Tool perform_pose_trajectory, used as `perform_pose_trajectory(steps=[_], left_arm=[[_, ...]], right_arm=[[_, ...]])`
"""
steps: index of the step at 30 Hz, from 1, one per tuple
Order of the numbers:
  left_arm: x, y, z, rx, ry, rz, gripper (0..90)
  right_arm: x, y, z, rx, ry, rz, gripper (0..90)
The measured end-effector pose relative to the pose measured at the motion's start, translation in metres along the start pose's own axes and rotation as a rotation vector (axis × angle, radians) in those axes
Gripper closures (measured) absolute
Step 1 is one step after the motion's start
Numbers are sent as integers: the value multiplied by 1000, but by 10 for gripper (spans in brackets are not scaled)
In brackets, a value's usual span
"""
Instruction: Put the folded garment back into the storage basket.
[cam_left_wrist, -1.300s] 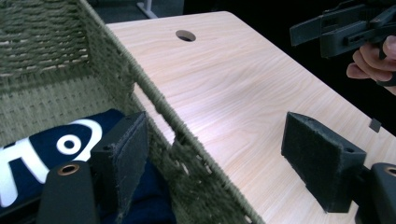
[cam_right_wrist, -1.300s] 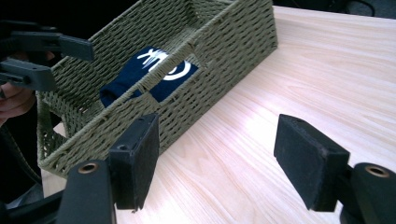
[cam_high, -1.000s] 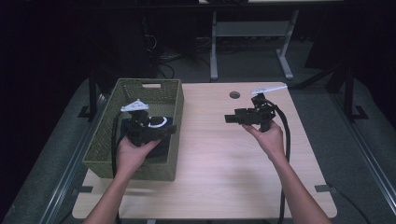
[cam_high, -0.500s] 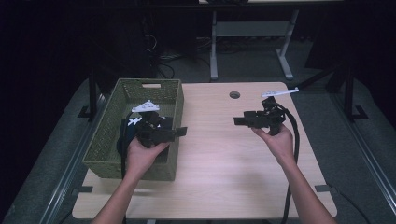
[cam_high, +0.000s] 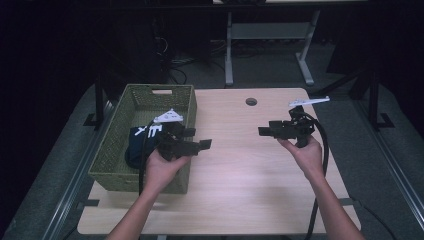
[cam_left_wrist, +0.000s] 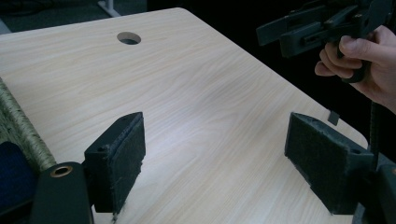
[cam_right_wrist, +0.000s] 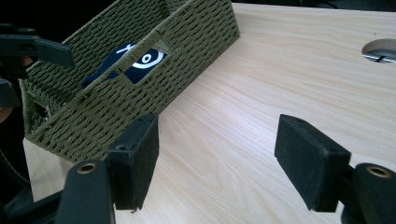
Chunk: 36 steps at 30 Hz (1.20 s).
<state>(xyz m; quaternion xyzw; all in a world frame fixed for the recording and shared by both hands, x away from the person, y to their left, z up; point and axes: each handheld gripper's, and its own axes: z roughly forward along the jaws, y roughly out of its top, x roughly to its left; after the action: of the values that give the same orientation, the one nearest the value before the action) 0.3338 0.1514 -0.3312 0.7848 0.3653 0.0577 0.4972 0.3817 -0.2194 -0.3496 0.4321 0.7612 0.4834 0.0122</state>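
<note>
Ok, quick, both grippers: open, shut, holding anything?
Left gripper: open, nothing between the jaws.
Right gripper: open, nothing between the jaws.

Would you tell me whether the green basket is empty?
Not empty: a dark blue cloth with white print lies inside the green basket.

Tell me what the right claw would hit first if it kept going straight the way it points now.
Probably the green woven basket. The right claw points level across the table toward it, jaws open and empty. Its height over the tabletop is unclear, so it might meet the left claw first.
</note>
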Motion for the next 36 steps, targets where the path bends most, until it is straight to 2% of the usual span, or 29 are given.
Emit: perform_pose_trajectory(steps=[2,4,8,20,26,36], left_arm=[[-3,0,1,4,0,7,201],[-5,-1,3,-6,-21,-2,198],[-11,-1,7,-2,-33,8,193],[-26,-5,16,-2,-55,25,194],[-35,-5,21,3,-64,48,194],[-44,-10,31,0,-74,47,194]], right_arm=[[-2,-2,-2,-1,-4,2,300],[-3,-3,-4,-1,-7,4,300],[-5,-6,-6,1,-6,8,298],[-11,-13,-17,8,-28,9,296],[-15,-18,-21,8,-37,16,296],[-19,-26,-28,7,-47,22,291]])
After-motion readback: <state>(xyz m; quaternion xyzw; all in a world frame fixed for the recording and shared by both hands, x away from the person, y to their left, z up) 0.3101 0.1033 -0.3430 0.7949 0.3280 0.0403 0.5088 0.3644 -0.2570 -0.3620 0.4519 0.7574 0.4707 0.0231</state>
